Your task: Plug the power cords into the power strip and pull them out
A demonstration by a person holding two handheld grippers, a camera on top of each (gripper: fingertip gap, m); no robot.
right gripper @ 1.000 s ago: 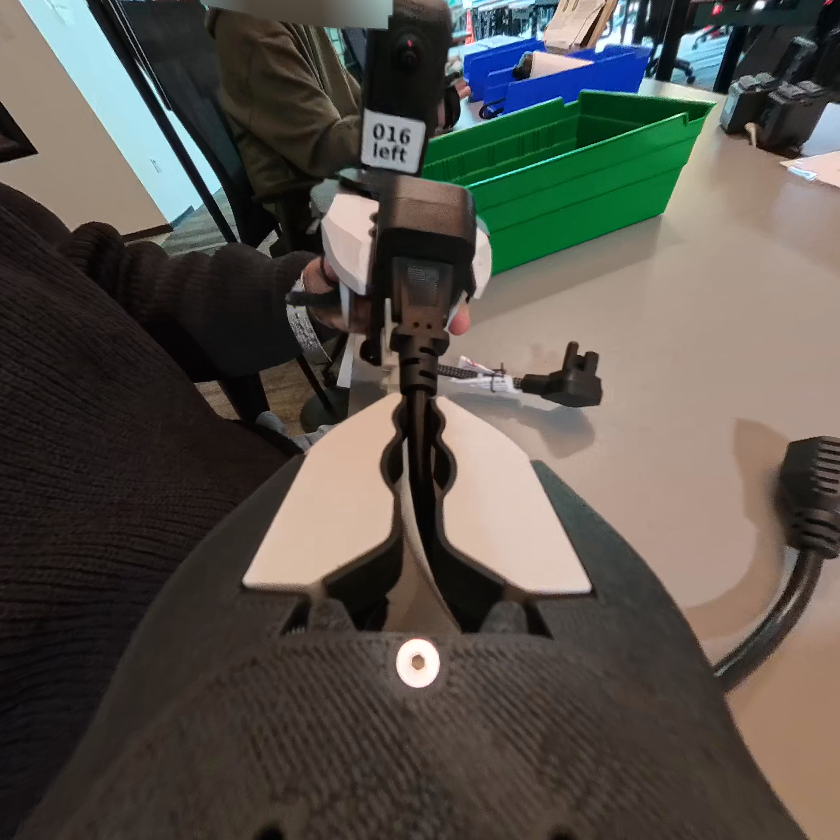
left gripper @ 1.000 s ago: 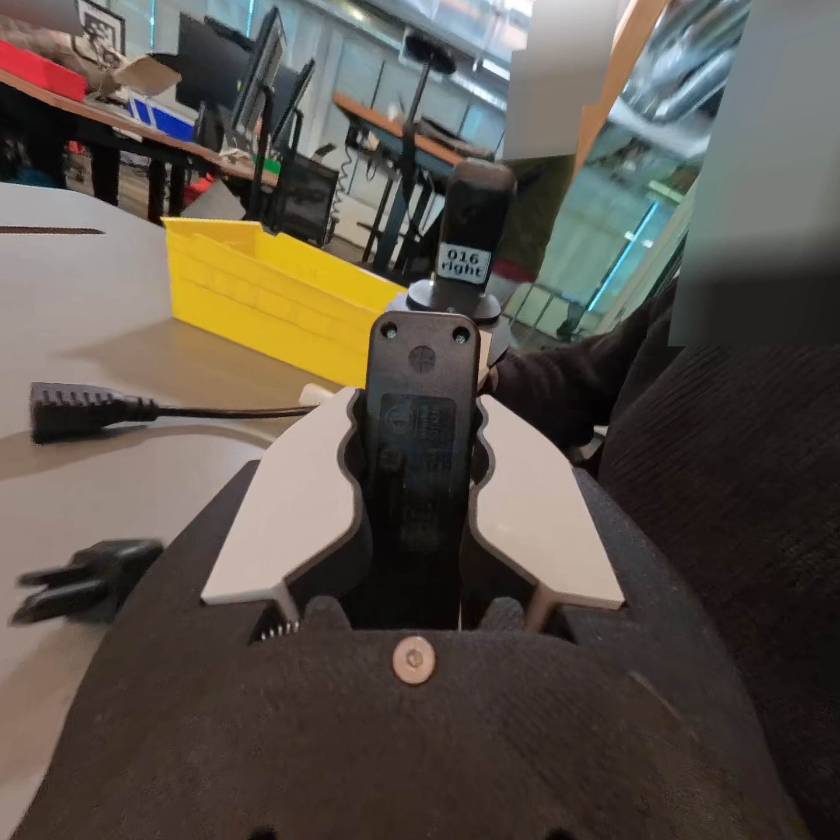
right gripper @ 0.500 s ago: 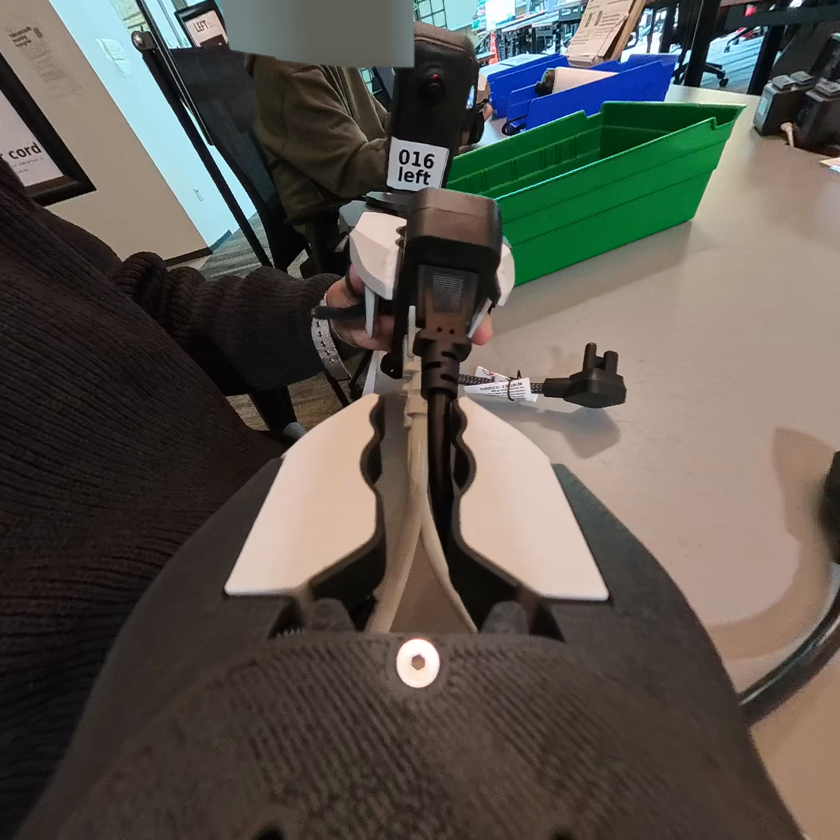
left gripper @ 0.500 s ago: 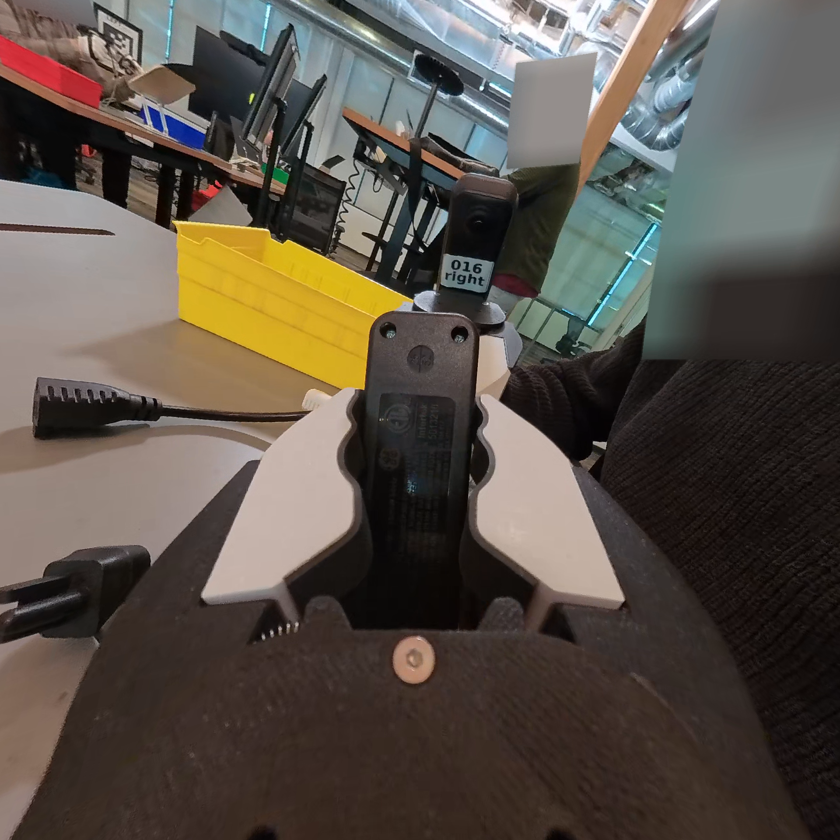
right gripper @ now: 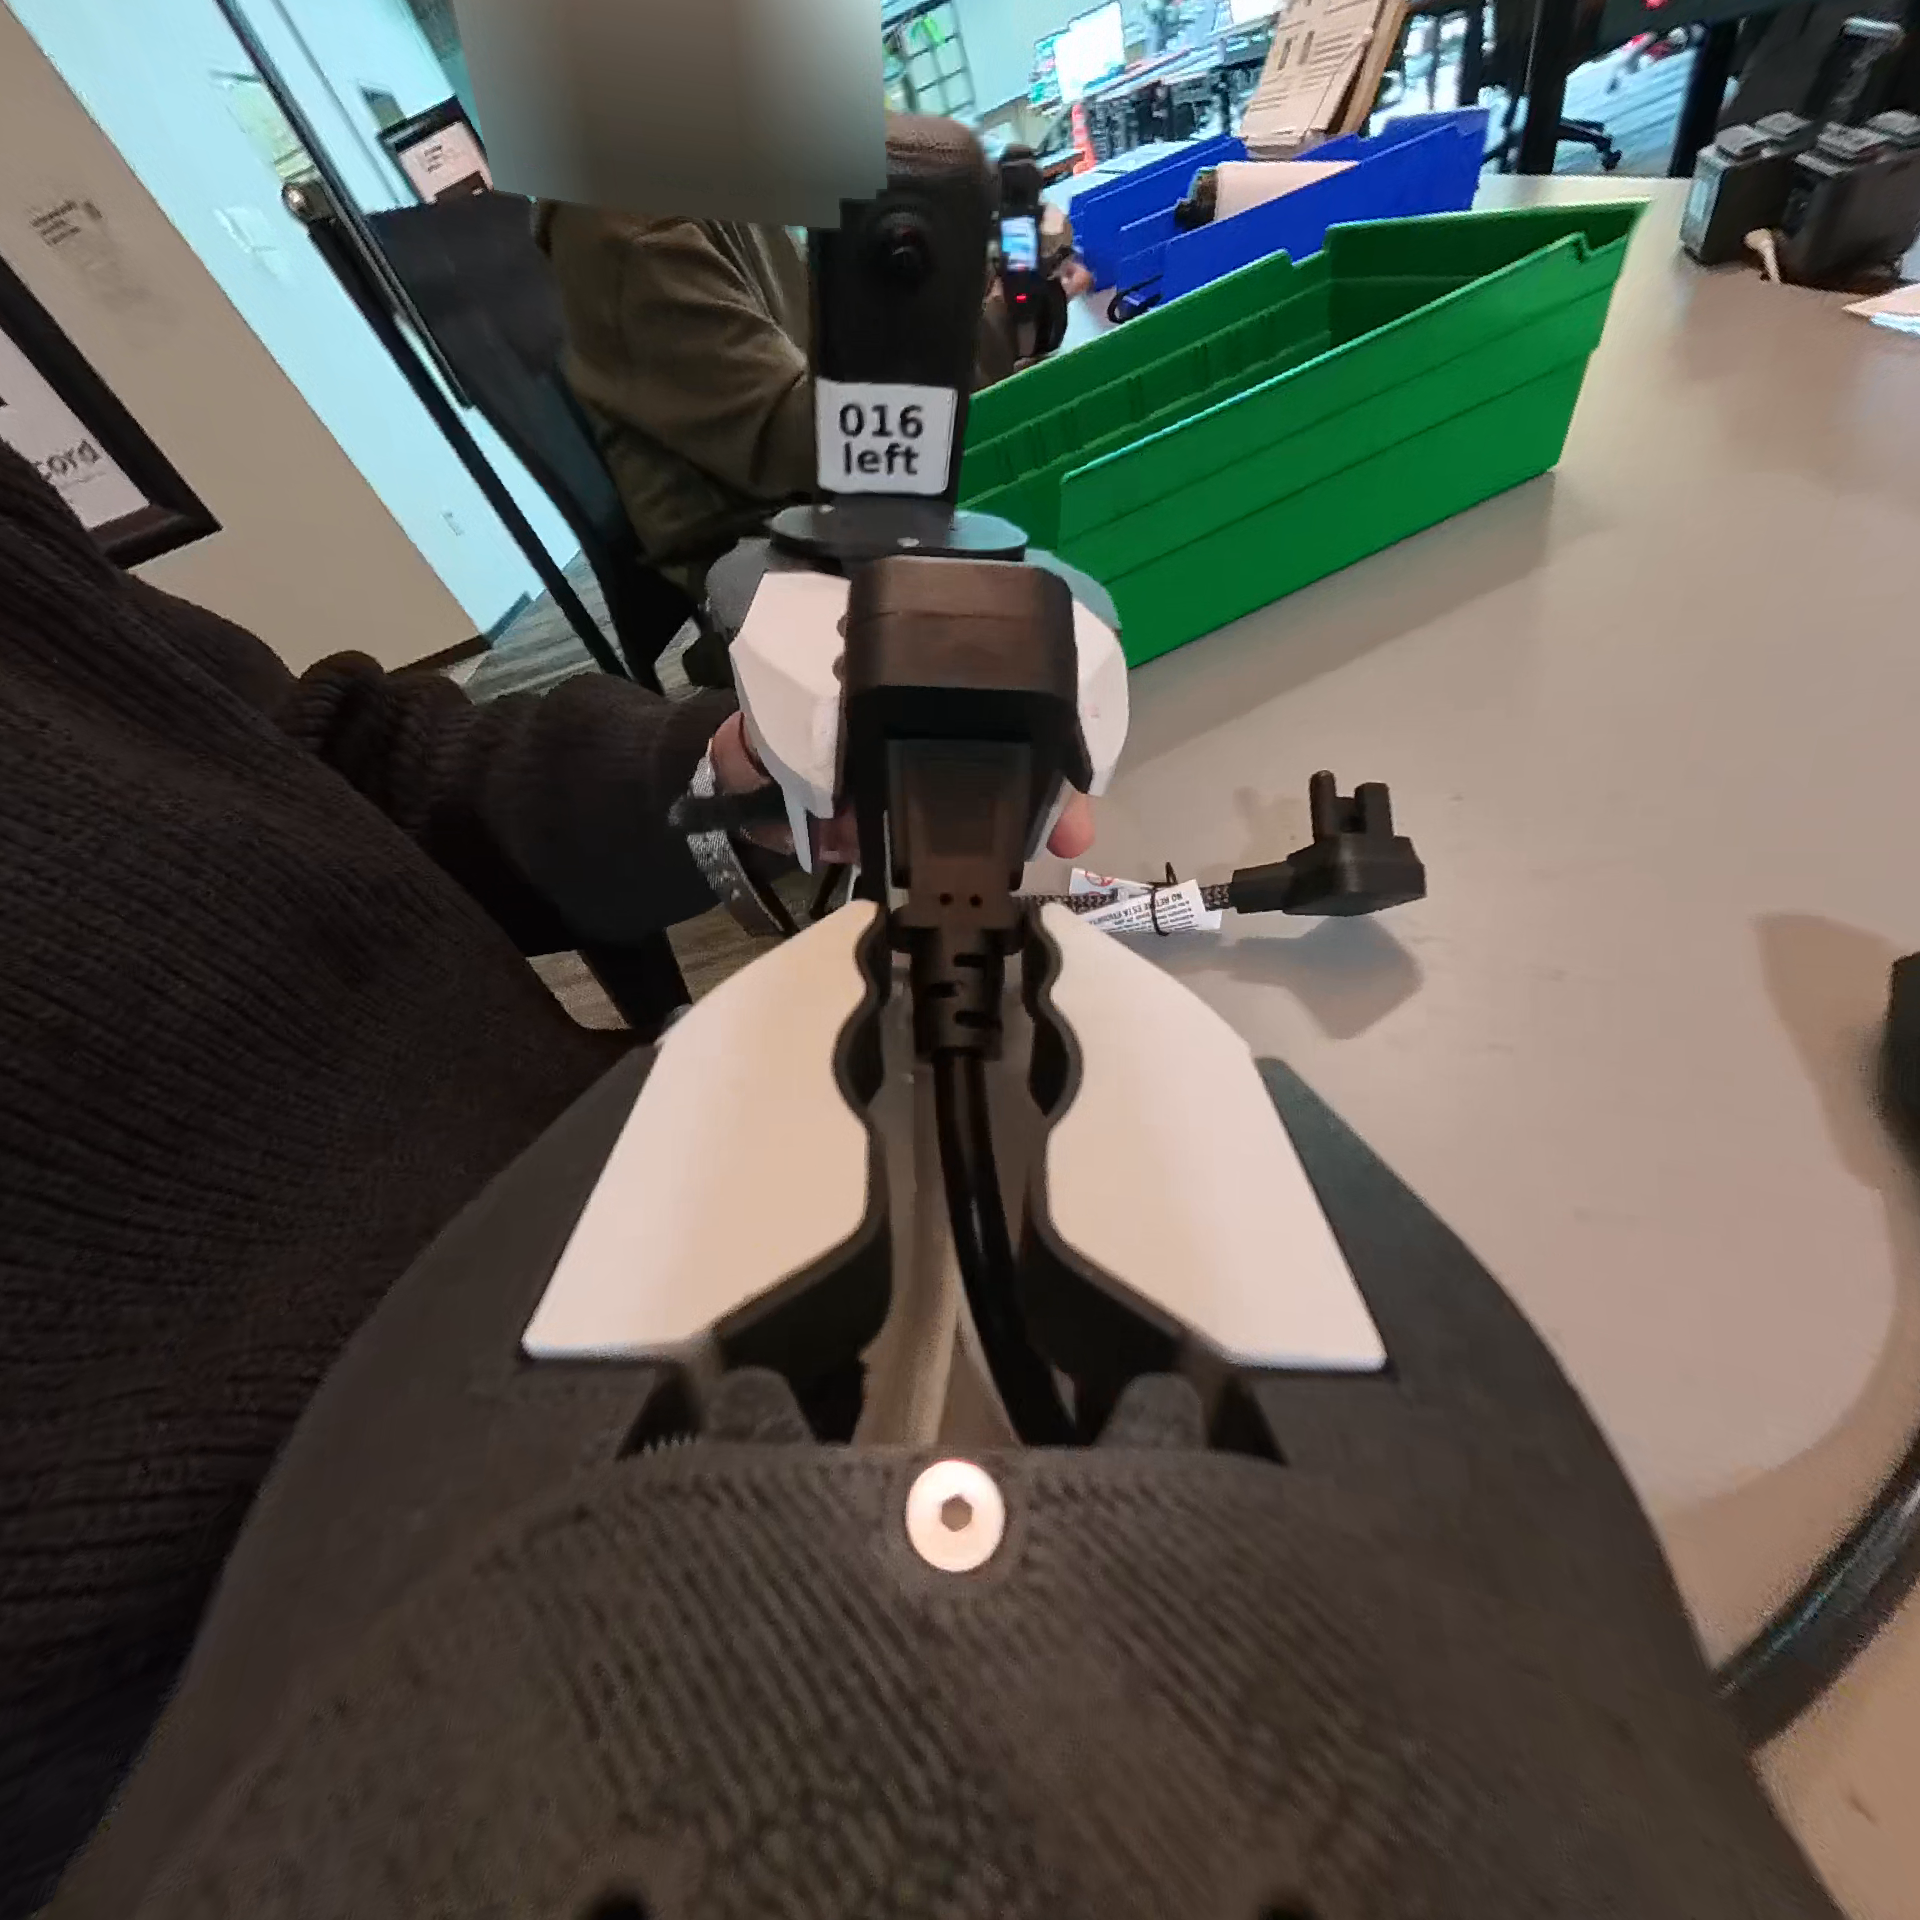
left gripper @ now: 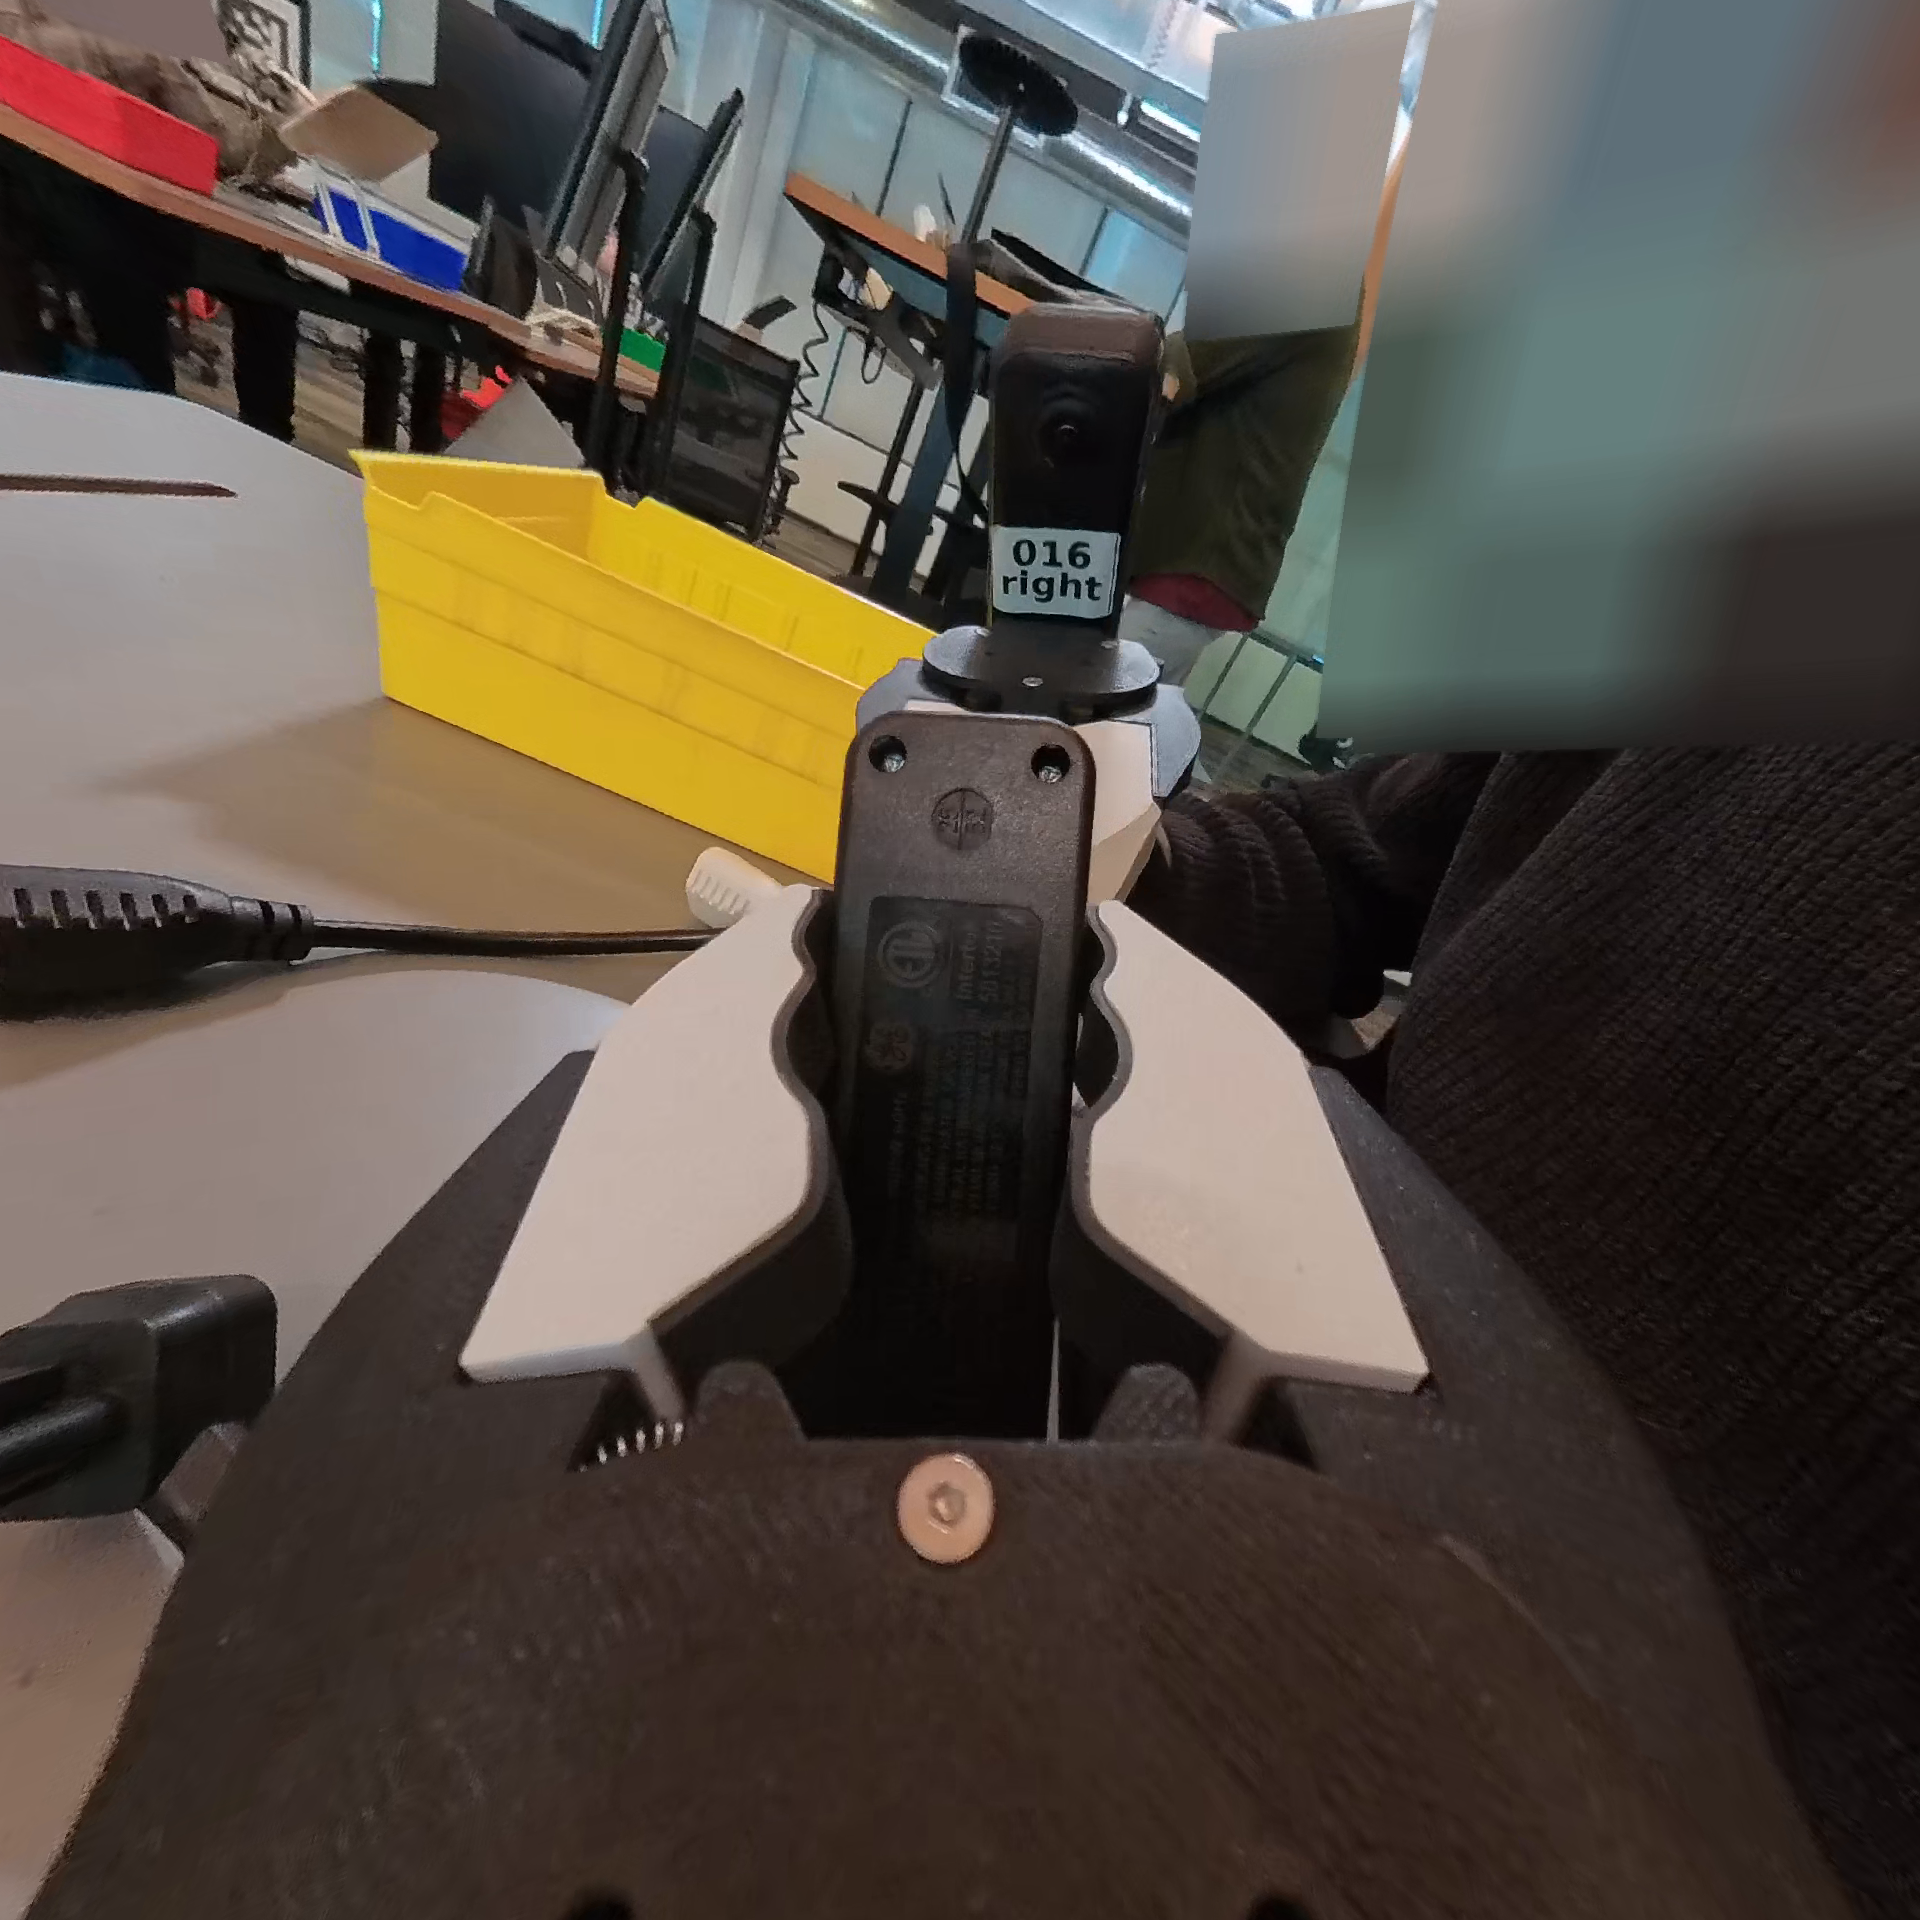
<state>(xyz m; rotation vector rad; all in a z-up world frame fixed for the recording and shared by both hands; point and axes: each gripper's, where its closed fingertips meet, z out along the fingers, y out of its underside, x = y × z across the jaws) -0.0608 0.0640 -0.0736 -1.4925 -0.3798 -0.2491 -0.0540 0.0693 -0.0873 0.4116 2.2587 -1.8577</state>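
The left gripper (left gripper: 954, 935) is clamped on the black power strip (left gripper: 961, 914), its white fingers (left gripper: 686, 1122) pressed against both long sides; the strip is held in the air off the grey surface (left gripper: 260, 1091), its labelled back to the left wrist view. On the surface to that gripper's left lie a black ribbed plug (left gripper: 114, 920) with its thin cable and, nearer the surface's near edge, a second black plug (left gripper: 135, 1361). A yellow bin (left gripper: 623, 644) stands farther back.

The right gripper (right gripper: 954, 925) pinches a black power cord (right gripper: 961, 997) at its ribbed strain relief, just behind the plug, which meets the end of the strip. Whether it is fully seated cannot be told. Beyond, a flat angled plug (right gripper: 1340, 873) with a braided, tagged cable rests on the surface, and a green bin (right gripper: 1299, 447) sits toward the far edge.
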